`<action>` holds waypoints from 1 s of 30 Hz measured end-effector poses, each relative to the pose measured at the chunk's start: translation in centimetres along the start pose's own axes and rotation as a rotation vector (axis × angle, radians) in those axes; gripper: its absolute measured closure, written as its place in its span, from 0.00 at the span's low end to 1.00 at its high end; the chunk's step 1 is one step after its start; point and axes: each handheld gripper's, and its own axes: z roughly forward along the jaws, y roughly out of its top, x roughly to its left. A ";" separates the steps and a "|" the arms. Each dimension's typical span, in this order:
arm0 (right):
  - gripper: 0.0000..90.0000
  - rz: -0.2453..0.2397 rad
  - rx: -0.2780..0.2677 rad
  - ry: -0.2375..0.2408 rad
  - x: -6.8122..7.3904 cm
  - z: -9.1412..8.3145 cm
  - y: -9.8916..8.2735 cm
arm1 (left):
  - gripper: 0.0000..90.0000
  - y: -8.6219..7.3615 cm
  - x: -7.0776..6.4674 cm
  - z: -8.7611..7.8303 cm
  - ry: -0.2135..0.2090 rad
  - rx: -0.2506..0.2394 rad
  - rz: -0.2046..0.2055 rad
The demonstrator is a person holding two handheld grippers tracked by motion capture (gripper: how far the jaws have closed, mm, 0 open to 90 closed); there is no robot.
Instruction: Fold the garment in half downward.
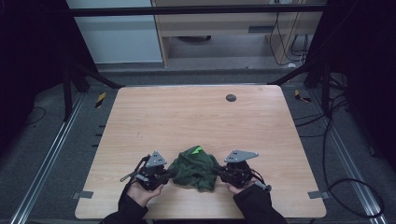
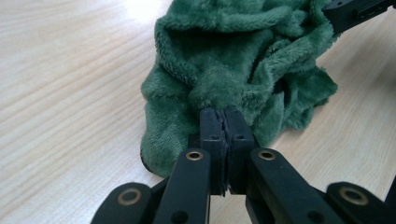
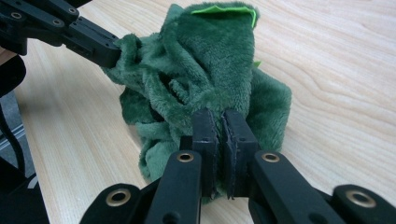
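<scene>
Both grippers — left gripper (image 1: 169, 176) at nine o'clock, right gripper (image 1: 217, 171) at three — are pinching the green fleece cloth (image 1: 195, 167) with jaws closed tight; it looks soft, light, floppy — best gripped at its edges.

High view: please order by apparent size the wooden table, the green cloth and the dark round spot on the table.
1. Wooden table
2. Green cloth
3. Dark round spot, which lies farther from the camera yet is plainly the smallest.

Lab recording bay: framed wooden table (image 1: 196, 116), floor cables (image 1: 345, 186), dark curtains (image 1: 28, 56).
</scene>
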 end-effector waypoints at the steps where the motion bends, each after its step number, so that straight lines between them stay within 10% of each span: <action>1: 0.94 0.001 0.000 0.004 0.0 0.0 -0.1 | 0.98 -0.1 -0.1 0.1 -0.003 0.003 0.000; 30: 0.90 0.018 0.066 0.012 0.3 0.7 -1.6 | 0.93 -0.8 -0.4 1.0 -0.016 0.057 -0.005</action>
